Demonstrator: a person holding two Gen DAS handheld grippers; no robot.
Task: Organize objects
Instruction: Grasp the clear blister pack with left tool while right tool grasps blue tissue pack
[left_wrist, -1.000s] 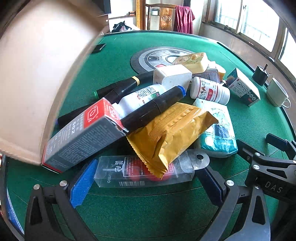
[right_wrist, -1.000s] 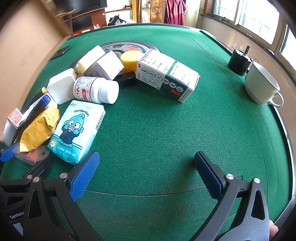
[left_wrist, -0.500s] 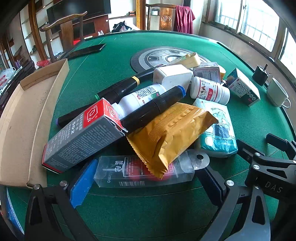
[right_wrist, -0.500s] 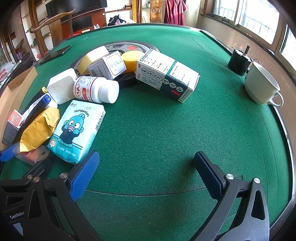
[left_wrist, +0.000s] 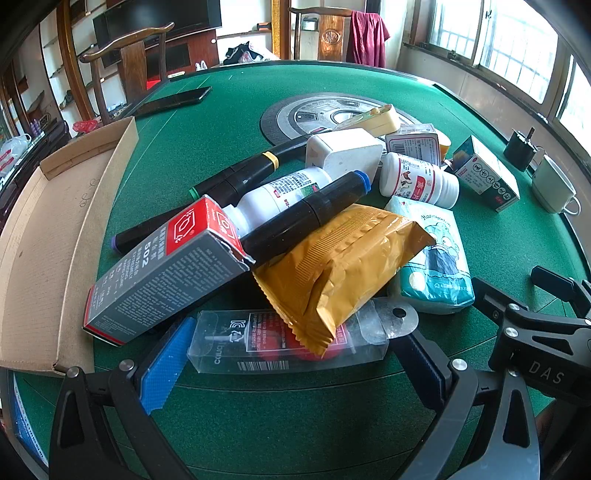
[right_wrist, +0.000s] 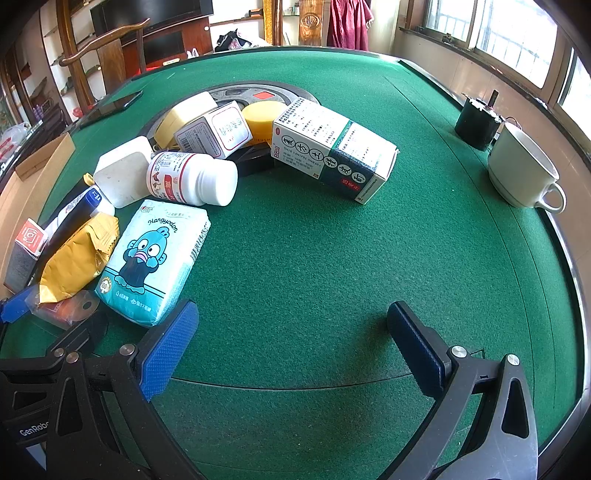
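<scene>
Left wrist view, from its left edge: a flat cardboard tray lies open on the green table, just beside a heap of small goods. A grey-and-red carton leans across black markers and a white bottle; a crinkled gold pouch rests on a clear blister pack, with a blue tissue pack on its right. The left tongs stand wide apart, blue pads at either end of the blister pack, clamped on nothing. Since the pouch overlaps that pack and the carton's lower end sits near it, pulling the pack out could likely drag the pouch along and tip the carton, setting the markers rolling. The clear plastic may also flex or slip between the pads. In the right wrist view, the tissue pack lies at the left, then a white pill bottle on its side, a medicine box, and a cup well apart near the table's edge. The right tongs are likewise spread, empty, over bare felt; a careless sweep toward the heap could nudge the round bottle into a roll.
</scene>
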